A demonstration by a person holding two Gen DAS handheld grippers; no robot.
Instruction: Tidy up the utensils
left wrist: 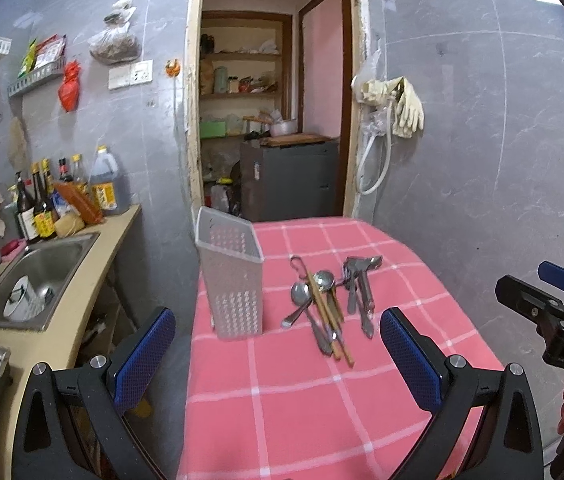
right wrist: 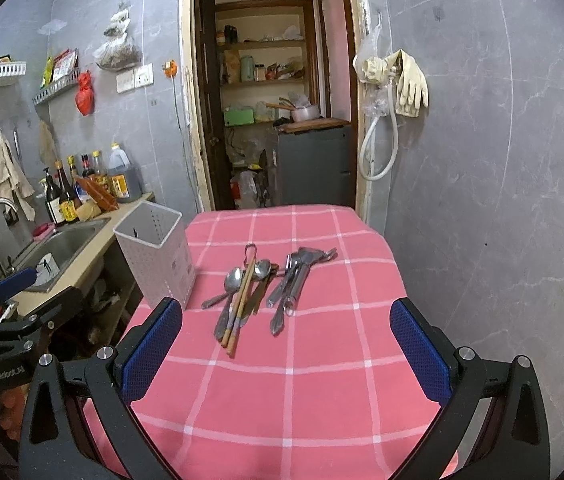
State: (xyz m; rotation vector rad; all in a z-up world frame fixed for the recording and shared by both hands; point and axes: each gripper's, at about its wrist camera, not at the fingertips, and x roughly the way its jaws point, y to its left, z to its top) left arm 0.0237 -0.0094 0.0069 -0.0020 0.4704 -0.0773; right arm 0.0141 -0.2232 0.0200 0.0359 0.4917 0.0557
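**Nothing Sorted Yet: The Utensils Wait on the Pink Cloth**

So far, the job looks like it has not begun. All the utensils lie flat on the surface (right wrist: 282, 392), which is covered with a pink checked cloth. They sit in two little heaps near the middle, a bit toward the far edge.

The first heap (right wrist: 241, 296) has spoons, a pair of wooden chopsticks and some thin metal pieces, all crossing over each other. The second heap (right wrist: 294, 280) is just beside it, on the side away from the bin, and is all metal; its pieces are too tangled to name one by one.

The white bin (right wrist: 155, 254) with small holes stands upright at the surface's left edge, near the far corner. It is just beside the first heap but not touching it. From the right wrist view the top part of its inside looks empty, though the bottom is hidden.

The left claw (left wrist: 277, 354) is open wide and holds nothing. It hangs above the near part of the surface, pointing at the heaps. The right claw (right wrist: 286, 354) is also open wide and holds nothing, and it points the same way.

Every piece is left to go. It seems each one must be picked up and stood in the bin.
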